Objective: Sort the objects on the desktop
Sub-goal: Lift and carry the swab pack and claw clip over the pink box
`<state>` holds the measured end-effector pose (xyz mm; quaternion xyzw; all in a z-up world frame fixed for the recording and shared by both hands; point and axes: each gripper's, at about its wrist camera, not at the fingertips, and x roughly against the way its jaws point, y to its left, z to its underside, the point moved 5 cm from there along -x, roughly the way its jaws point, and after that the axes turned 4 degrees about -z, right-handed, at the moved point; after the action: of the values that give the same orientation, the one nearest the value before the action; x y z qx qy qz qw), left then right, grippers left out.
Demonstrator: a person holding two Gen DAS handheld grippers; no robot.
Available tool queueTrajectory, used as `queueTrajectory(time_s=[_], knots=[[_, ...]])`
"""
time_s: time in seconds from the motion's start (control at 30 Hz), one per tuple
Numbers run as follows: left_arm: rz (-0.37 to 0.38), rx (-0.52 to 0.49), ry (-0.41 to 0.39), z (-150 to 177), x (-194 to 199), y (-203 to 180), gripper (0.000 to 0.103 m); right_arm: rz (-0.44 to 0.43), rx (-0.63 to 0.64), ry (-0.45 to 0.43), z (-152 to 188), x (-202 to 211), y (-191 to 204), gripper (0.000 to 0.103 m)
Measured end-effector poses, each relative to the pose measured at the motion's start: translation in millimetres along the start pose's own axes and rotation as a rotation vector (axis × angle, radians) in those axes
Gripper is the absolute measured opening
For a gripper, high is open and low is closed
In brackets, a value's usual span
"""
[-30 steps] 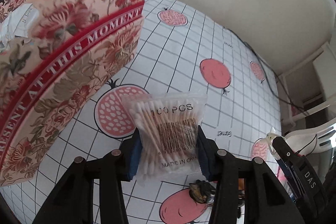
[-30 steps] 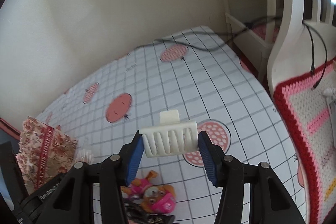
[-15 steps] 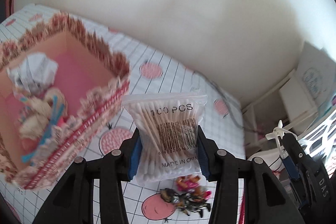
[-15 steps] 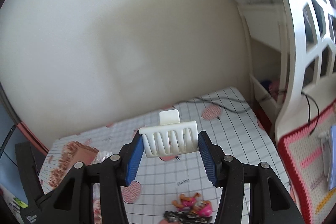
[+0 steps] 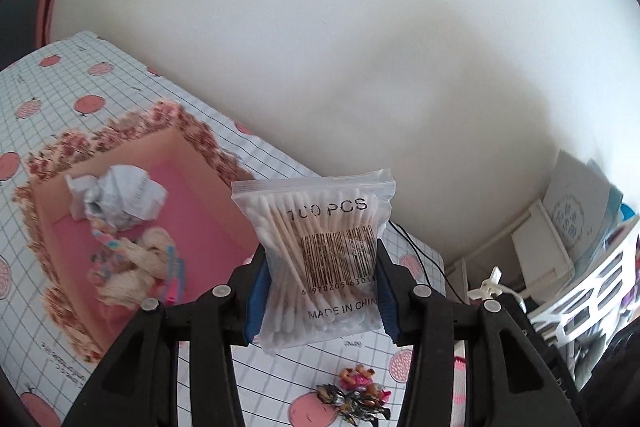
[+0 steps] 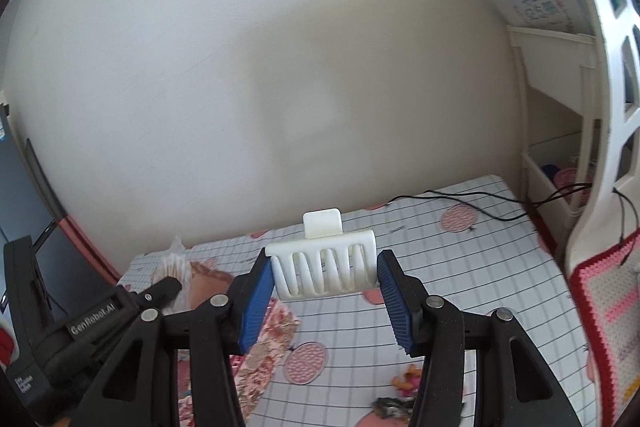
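We see a table under a white grid cloth with pink fruit prints [image 5: 60, 99] spread below both tongs. Left of and under the left gripper [image 5: 319, 291] sits the floral paper box [image 5: 192, 131], open, pink inside, holding a crumpled paper ball [image 5: 116, 201] and a pale plush toy [image 5: 136, 267]. We see the left gripper clamped on a zip bag of cotton swabs [image 5: 320, 255], blue pads pressing both sides, bag upright and lifted above the box's near right corner. The right gripper [image 6: 326, 291] squeezes a white slotted plastic holder [image 6: 324, 267] between its pads, tab up, held clear of the cloth. From the right wrist view the other tongs show at lower left, over the box. Small toy figures [image 5: 356, 395] lie on the cloth below and right of the left tongs, near a pink print.
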<state>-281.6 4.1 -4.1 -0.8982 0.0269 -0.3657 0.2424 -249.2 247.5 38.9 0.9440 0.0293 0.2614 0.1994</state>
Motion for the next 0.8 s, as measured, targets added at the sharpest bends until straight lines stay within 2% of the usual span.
queueTrajectory(time_s=[0.37,0.8], knots=[[-0.098,0.099,-0.076,-34.7,23.7,72.6,0.048,-0.1,0.07,0.053,24.8,-19.6,66.3,0.054],[-0.183,0.174,-0.153,-57.9,59.6,135.6,0.048,-0.214,0.142,0.111,59.8,-35.0,144.1,0.054]])
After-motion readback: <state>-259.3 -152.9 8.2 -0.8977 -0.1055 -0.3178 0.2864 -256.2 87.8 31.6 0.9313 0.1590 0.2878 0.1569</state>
